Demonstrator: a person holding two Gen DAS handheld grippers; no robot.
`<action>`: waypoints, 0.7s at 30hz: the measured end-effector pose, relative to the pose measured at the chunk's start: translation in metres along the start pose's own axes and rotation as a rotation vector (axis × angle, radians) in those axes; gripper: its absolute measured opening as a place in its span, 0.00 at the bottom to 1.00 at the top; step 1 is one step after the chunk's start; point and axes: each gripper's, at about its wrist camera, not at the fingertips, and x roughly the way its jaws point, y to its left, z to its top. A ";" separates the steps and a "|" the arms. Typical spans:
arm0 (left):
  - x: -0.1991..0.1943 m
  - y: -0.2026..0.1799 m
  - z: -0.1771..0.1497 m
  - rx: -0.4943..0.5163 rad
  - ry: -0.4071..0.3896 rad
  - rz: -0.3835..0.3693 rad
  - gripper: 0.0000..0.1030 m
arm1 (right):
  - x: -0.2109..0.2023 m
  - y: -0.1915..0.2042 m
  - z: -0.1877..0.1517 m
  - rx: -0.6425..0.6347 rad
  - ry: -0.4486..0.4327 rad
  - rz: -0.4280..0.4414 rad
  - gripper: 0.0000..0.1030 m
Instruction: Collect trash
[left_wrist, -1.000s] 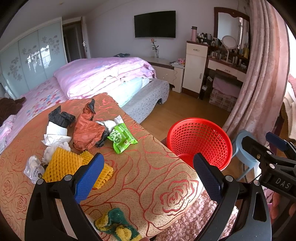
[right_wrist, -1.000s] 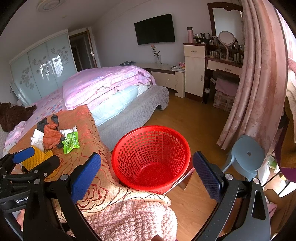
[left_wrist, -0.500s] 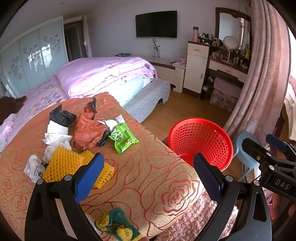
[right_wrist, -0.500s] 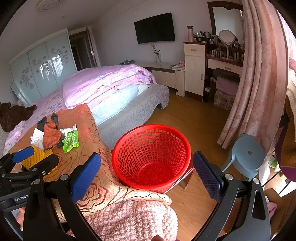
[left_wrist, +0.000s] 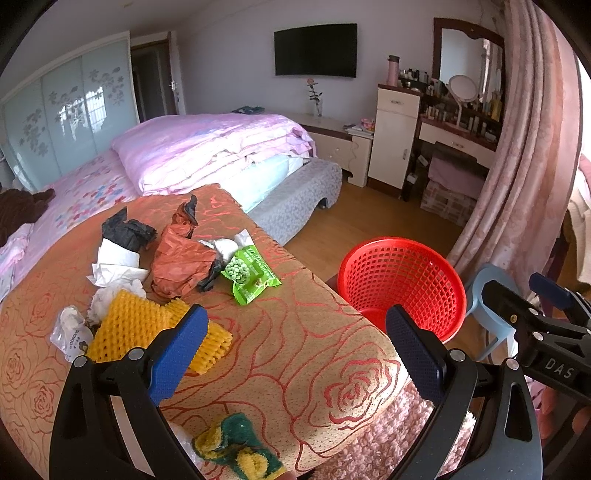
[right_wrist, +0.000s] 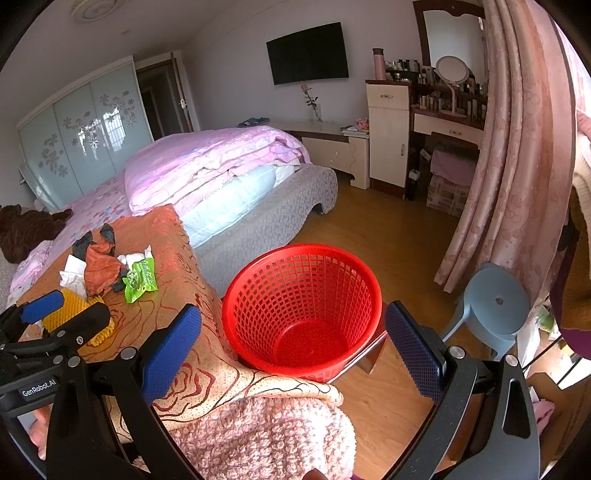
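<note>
Trash lies on the orange rose-patterned bedspread (left_wrist: 280, 354): a green snack packet (left_wrist: 249, 273), a crumpled orange bag (left_wrist: 181, 258), a black bag (left_wrist: 127, 230), white tissues (left_wrist: 116, 266), yellow foam netting (left_wrist: 147, 328) and a green-and-yellow scrap (left_wrist: 236, 448). Beside the bed stands a red mesh basket (right_wrist: 303, 306), with nothing inside it. My left gripper (left_wrist: 295, 350) hovers open above the bedspread, holding nothing. Over the basket's near rim my right gripper (right_wrist: 293, 347) is open and holds nothing. The left gripper's body (right_wrist: 48, 332) shows in the right wrist view.
A grey-blue plastic stool (right_wrist: 495, 306) stands right of the basket, by the pink curtain (right_wrist: 517, 147). Folded pink quilts (left_wrist: 214, 151) lie further up the bed. A pink knitted blanket (right_wrist: 266, 435) hangs off the bed's near corner. A dresser (right_wrist: 443, 122) lines the far wall.
Both views have shifted only slightly; the grippers stay open and no trash has moved.
</note>
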 end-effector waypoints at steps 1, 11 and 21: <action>-0.002 -0.001 0.001 -0.002 -0.001 0.001 0.90 | 0.000 0.001 -0.001 -0.001 -0.001 0.000 0.93; -0.011 0.005 0.006 -0.031 -0.011 0.009 0.90 | 0.002 -0.002 -0.002 -0.001 0.002 0.001 0.93; -0.036 0.060 0.014 -0.145 -0.054 0.071 0.90 | 0.009 0.010 -0.014 -0.028 0.033 0.024 0.93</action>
